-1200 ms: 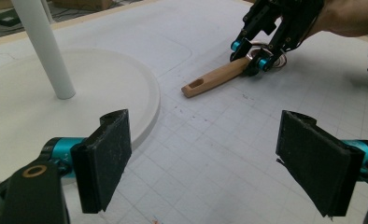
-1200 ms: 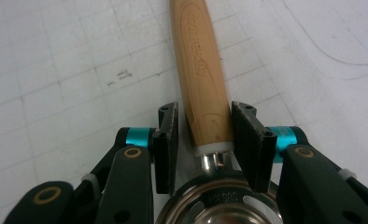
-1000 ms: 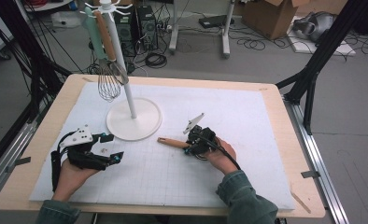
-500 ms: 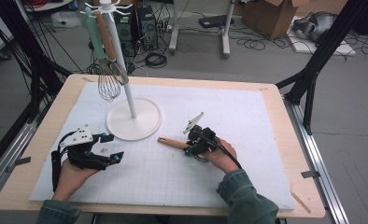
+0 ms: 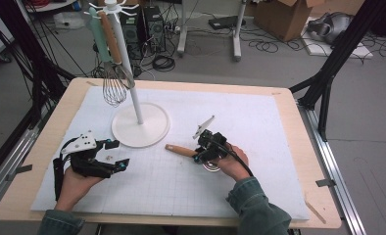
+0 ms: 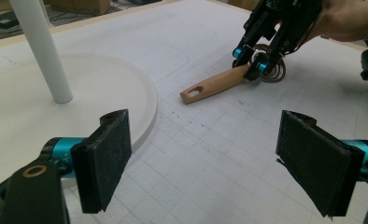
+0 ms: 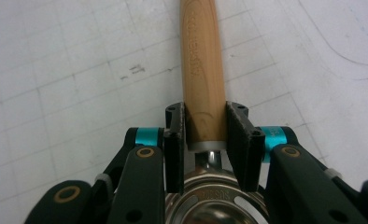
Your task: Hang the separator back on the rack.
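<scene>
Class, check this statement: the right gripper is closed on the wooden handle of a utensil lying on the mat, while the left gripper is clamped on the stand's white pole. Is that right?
Not quite. The left gripper holds nothing: the left gripper view shows its jaws wide open over the mat, apart from the white pole. The right gripper does grip the wooden handle.

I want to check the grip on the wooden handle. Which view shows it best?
The right gripper view: the right gripper has its jaws shut on the wooden handle near its metal end. The left gripper view shows the whole handle; the high view shows it small.
</scene>
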{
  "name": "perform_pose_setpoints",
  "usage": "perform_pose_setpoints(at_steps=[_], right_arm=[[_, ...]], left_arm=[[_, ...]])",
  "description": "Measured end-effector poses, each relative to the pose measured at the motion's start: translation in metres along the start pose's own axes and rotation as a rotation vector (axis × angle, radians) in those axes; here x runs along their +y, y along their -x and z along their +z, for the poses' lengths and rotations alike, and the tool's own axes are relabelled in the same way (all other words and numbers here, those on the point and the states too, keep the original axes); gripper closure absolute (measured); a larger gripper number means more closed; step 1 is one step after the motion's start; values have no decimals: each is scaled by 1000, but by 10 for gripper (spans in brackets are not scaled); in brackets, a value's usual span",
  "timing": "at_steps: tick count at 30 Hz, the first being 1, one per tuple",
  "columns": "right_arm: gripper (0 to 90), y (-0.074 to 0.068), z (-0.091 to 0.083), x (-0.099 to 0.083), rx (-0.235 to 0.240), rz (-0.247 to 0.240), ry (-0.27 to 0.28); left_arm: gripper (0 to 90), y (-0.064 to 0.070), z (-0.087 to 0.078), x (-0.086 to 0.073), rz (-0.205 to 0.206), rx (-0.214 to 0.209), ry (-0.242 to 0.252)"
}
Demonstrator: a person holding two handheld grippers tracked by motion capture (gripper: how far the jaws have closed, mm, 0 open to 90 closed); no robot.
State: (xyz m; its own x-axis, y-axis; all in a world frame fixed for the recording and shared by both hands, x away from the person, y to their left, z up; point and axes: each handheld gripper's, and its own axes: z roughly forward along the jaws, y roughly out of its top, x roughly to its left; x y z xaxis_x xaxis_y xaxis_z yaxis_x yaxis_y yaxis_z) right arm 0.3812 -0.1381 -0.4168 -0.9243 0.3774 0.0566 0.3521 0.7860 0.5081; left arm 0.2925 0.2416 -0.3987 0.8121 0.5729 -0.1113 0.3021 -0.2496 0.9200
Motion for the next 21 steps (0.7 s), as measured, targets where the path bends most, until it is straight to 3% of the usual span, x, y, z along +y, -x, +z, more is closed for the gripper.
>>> perform_pose_setpoints(at_steps=[9, 13, 18, 21], right_arm=[[698, -6, -2, 0, -19, -24, -15], [686, -12, 3, 3, -25, -65, -80], [685, -10, 4, 3, -20, -26, -81], [692, -13, 4, 4, -37, -40, -92]], left_arm=[[187, -2, -1, 0, 1, 2, 1], [187, -1, 0, -1, -1, 0, -2], [187, 1, 1, 0, 3, -3, -3], [187, 2, 2, 1, 3, -9, -4]])
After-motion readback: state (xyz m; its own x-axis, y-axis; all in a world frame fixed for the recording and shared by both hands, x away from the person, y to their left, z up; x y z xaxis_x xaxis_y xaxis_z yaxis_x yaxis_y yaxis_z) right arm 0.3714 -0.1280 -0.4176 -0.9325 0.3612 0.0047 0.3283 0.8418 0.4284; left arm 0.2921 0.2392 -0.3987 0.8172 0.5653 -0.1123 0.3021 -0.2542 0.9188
